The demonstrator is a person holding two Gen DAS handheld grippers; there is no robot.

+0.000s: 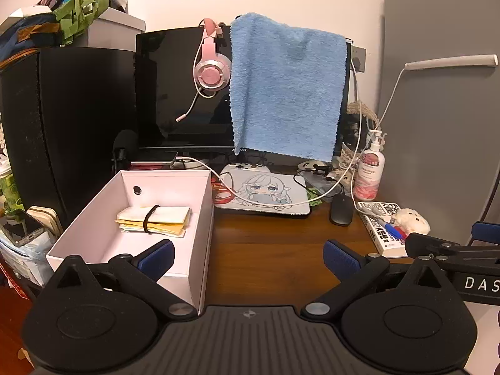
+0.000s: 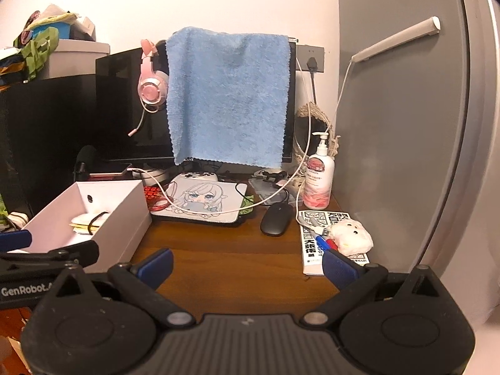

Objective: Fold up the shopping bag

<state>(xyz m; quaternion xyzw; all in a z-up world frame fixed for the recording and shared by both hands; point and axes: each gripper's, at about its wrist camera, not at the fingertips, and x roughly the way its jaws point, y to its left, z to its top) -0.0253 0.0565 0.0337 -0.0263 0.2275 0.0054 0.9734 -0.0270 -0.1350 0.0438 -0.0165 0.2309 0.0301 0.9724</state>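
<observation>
Both grippers wide open, holding nothing. Left gripper (image 1: pixel 248 257) hovering over the near edge of the desk (image 1: pixel 265 243), left finger hanging over the near end of the white box (image 1: pixel 200 218). Right gripper (image 2: pixel 247 265) just to its right, over bare wood, with a book (image 2: pixel 309 250) and a plush (image 2: pixel 351 234) off by its right finger.

As for the bag (image 1: pixel 154 222): sitting inside the box, toward the far end, looks like a flat cream-and-yellow bundle folded down small with a black band (image 1: pixel 150 218) looped around the middle. From the right wrist view only a corner of it and the band peeking over the box wall.

So progress-wise, pretty much reads as folded, strapped and parked in the box. Can't tell from one shot whether that's the finished result or just a packed bag waiting to be taken out and done over. Fits either one, honestly. No loose bag lying anywhere on the desk.

Rest of the desk, going far: mouse (image 1: pixel 342 212), anime mousepad (image 1: pixel 265 193), lotion bottle (image 1: pixel 372 168), and a blue towel (image 1: pixel 287 87) draped over the monitor (image 1: pixel 181 93) with pink headphones (image 1: pixel 211 72) hanging next to it
</observation>
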